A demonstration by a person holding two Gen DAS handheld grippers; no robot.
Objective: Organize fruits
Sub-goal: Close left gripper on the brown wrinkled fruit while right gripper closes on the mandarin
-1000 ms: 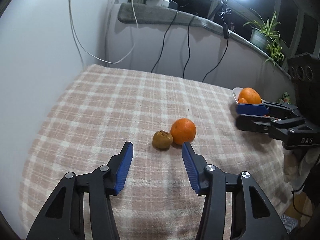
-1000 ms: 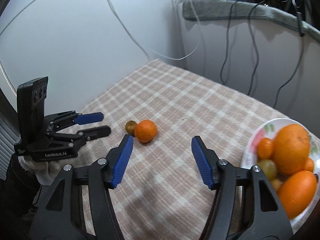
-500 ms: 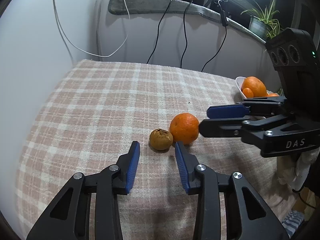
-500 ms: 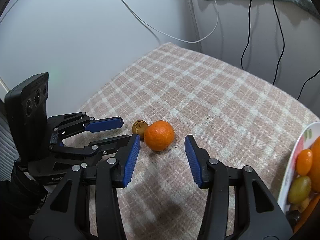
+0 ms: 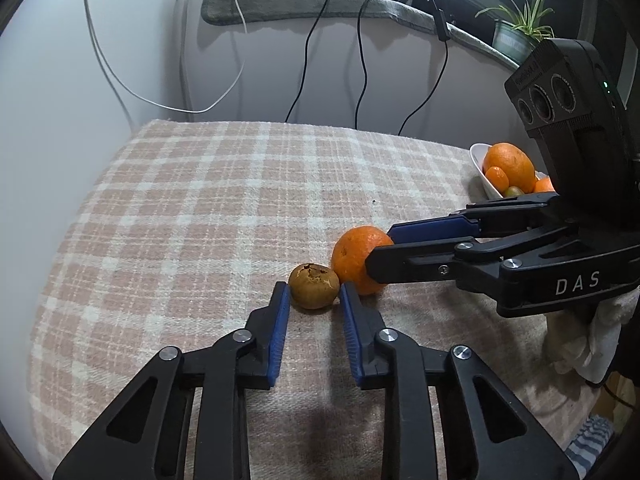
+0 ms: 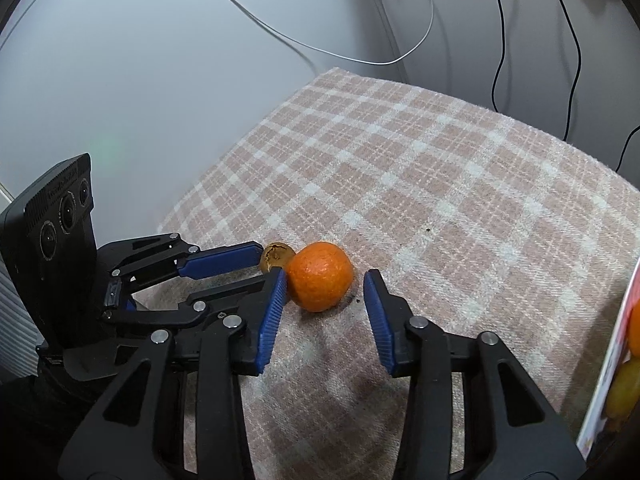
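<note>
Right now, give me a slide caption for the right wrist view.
Open right gripper brackets the orange; left gripper reaches the small brown fruit beside it.

Woven checked cloth [image 5: 192, 216], matt; dimpled glossy orange [image 6: 320, 276]; dull cracked brown fruit [image 5: 313, 285]; glossy white bowl [image 5: 482, 168].

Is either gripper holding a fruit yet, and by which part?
Nothing is held. The left gripper is open at the brown fruit; the right gripper is open around the orange.

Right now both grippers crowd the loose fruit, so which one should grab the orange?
Right. The right gripper is open around the orange, with the bowl on its side. The left gripper lines up on the brown fruit.
</note>
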